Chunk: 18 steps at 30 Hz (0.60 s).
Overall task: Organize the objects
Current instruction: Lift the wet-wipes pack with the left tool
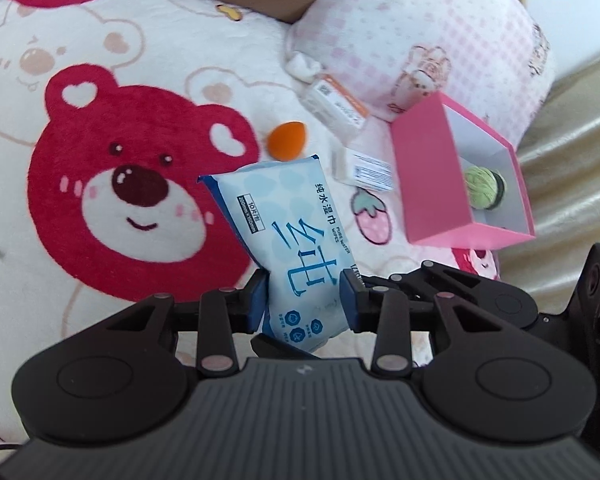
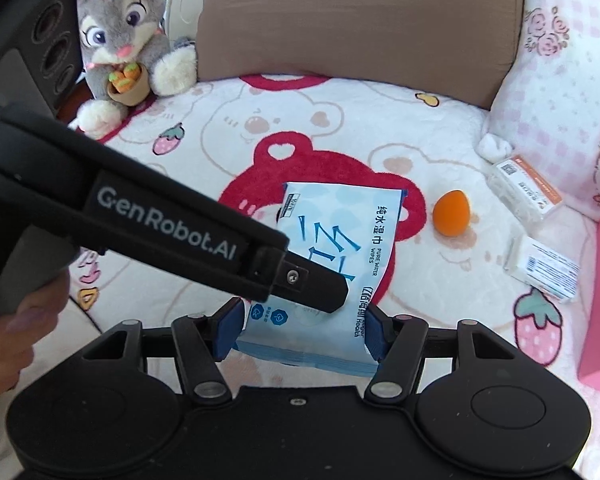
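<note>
My left gripper [image 1: 305, 300] clamps the wipes pack [image 1: 288, 240] across its lower half, blue pads [image 1: 256, 300] pressed into both long sides, the pack standing out toward 12 o'clock over the bear blanket [image 1: 112, 184]. My right gripper [image 2: 300, 332] has the same pack [image 2: 332, 240] between its jaws too, set just wide enough to touch the pack's near end on both sides; the left tool's finger [image 2: 312, 288] crosses in from 9 o'clock and lies over the pack.

From the left wrist, an orange sponge [image 1: 286, 140] lies at 12 o'clock just past the pack's far corner. Two small boxes [image 1: 362, 168] lie at 1 o'clock, and a pink box [image 1: 432, 188] at 2 o'clock is open, with a green ball [image 1: 480, 188] in it. A pink pillow [image 1: 420, 28] is behind it.

From the right wrist, a plush rabbit [image 2: 124, 44] sits at 10 o'clock, and a brown cushion [image 2: 360, 20] at 12.
</note>
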Available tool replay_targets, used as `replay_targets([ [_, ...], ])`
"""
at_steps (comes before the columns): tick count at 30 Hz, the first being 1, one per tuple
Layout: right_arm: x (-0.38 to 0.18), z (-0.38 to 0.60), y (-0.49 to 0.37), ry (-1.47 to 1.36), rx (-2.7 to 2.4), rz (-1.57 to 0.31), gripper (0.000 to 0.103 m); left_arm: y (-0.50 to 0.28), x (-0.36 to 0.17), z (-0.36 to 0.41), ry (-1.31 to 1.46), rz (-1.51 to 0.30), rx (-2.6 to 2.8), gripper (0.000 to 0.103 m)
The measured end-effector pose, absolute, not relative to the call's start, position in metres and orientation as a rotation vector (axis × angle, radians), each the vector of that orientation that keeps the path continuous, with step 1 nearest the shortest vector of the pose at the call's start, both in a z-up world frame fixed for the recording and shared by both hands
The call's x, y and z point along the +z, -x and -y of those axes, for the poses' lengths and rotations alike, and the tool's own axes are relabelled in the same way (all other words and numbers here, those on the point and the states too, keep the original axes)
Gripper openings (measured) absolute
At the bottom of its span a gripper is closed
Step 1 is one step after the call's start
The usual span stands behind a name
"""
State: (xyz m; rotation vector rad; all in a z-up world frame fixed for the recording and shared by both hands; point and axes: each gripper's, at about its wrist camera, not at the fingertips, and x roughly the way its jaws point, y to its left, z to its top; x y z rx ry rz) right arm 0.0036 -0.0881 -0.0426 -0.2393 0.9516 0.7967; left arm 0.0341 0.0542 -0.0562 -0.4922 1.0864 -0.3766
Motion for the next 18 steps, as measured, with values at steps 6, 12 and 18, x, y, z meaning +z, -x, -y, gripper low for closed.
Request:
replay_targets([
  [6,-0.033,0.105,-0.001,0.185,0.786,-0.995,0.066,-0.02,-0.045,-0.034,0.445,-1.071,-0.377,0.037],
  [12,-0.026,0.123,0.004,0.161,0.794,-1.018,0.067,-0.014,-0.037,-0.028,0.475,-1.097,-0.407,0.037],
  [18,-0.015,0.134,0.007,0.139,0.801,-1.045,0.067,-0.009,-0.027,-0.021,0.481,-1.114,-0.428,0.037],
])
